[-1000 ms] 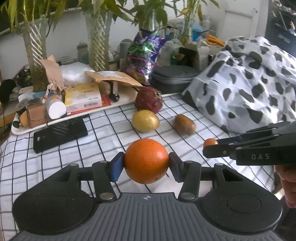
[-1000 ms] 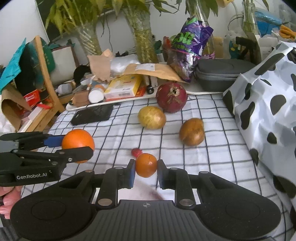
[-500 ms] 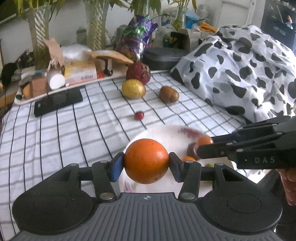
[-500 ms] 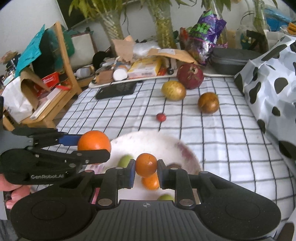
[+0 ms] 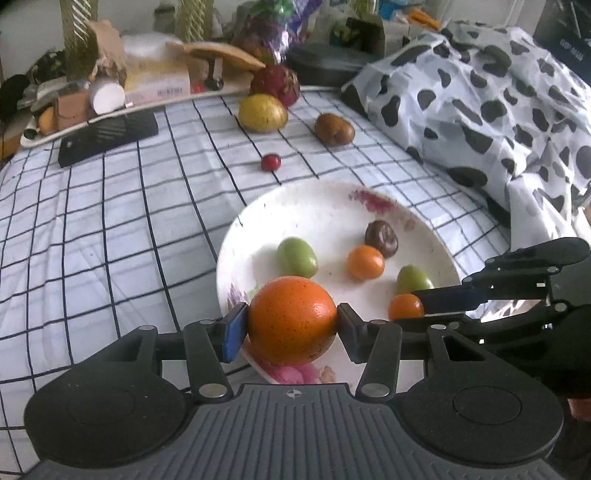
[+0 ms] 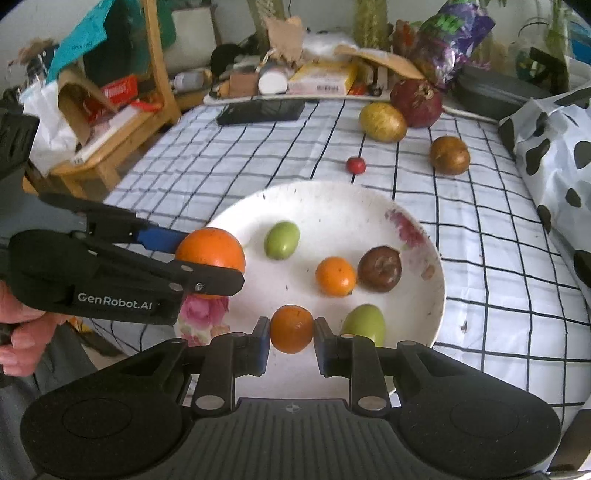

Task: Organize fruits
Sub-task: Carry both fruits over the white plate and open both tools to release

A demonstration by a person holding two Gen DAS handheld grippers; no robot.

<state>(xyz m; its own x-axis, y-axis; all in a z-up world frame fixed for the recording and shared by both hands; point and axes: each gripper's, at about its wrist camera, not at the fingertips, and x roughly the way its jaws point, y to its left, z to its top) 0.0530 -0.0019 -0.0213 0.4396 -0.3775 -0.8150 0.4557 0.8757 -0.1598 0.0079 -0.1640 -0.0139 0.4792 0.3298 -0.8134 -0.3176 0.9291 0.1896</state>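
Setting: a lived-in home. A checked tablecloth (image 6: 229,162) covers the table. Vased plants (image 6: 369,22), a wooden chair (image 6: 147,92) and household clutter stand behind.

My left wrist camera looks forward and down along its fingers, close over the near left edge of the white flowered plate (image 5: 325,206). My right wrist camera does likewise from the near right edge. Both take in that plate, the black-checked white cloth (image 6: 207,162) and each other's gripper.

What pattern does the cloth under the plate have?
The cloth is white with a black grid of thin lines; the right wrist view shows it best, around the plate.
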